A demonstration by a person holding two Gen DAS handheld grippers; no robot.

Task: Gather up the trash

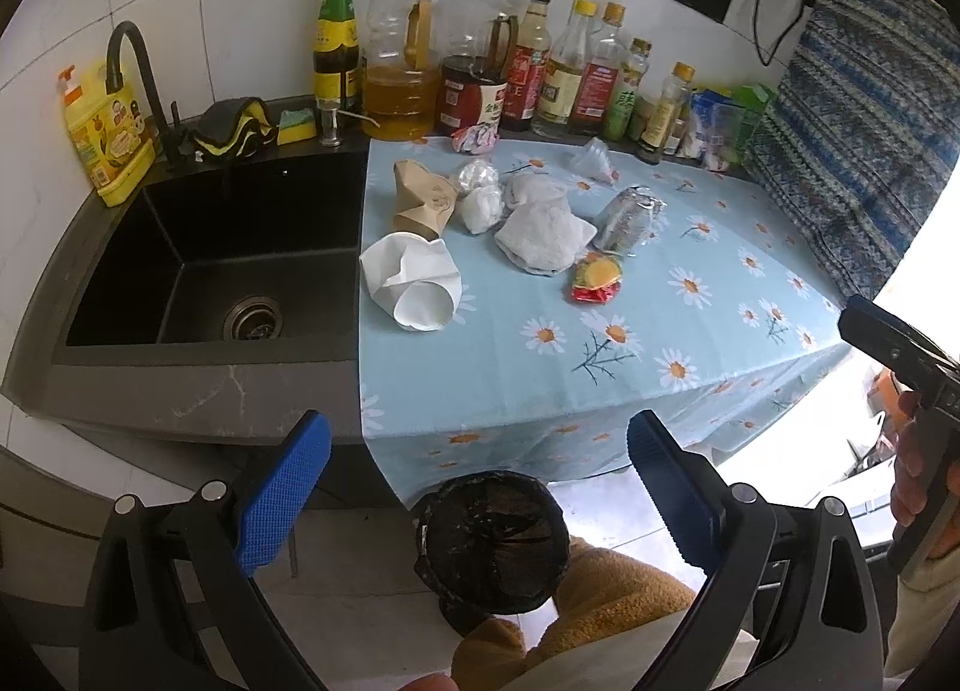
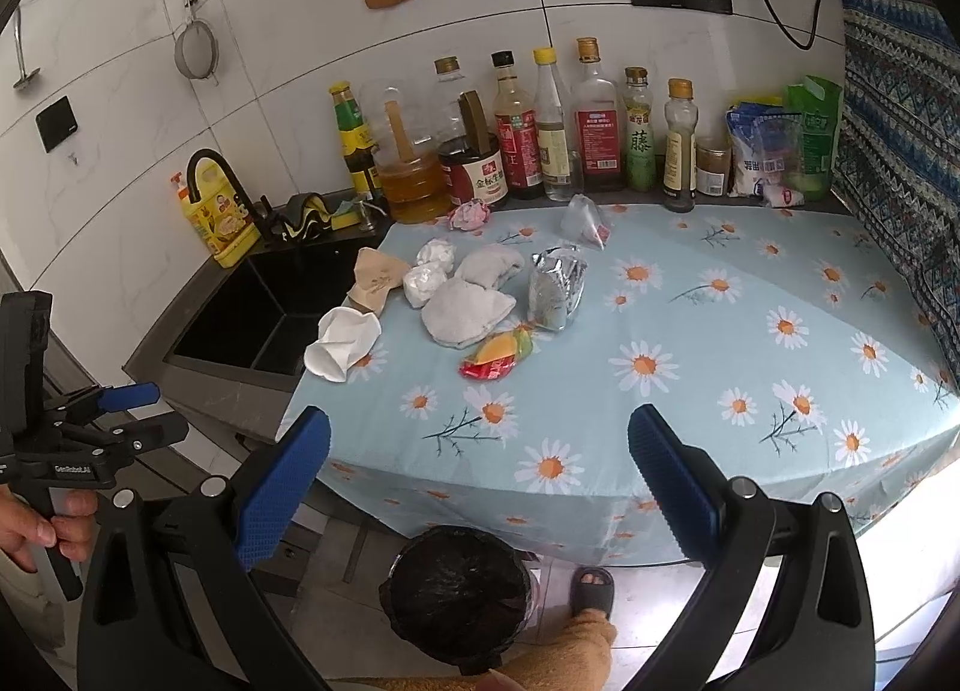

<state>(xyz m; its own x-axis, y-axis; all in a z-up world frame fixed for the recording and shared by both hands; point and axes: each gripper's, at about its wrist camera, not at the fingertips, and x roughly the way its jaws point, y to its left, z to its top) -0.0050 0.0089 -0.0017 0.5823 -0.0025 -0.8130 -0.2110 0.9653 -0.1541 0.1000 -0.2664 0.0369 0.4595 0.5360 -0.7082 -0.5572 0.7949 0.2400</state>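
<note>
Left wrist view: both hand-held grippers (image 1: pixel 480 487) (image 2: pixel 480 481) gape empty above the bin (image 1: pixel 492 541); take the nearest white paper cup (image 1: pixel 411 286) squarely across its middle.

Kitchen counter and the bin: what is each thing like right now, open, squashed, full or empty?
Left tongs: open, empty.
Right tongs: open, empty.
Trash bin: on the floor, open, black liner.
White paper cup: crushed, lying on its side.
Brown paper cup: crumpled.
Silver foil bag: crinkled.
Red and yellow wrapper: lying flat on the tablecloth.
Sink: no dishes inside.
Faucet: no water running.
</note>
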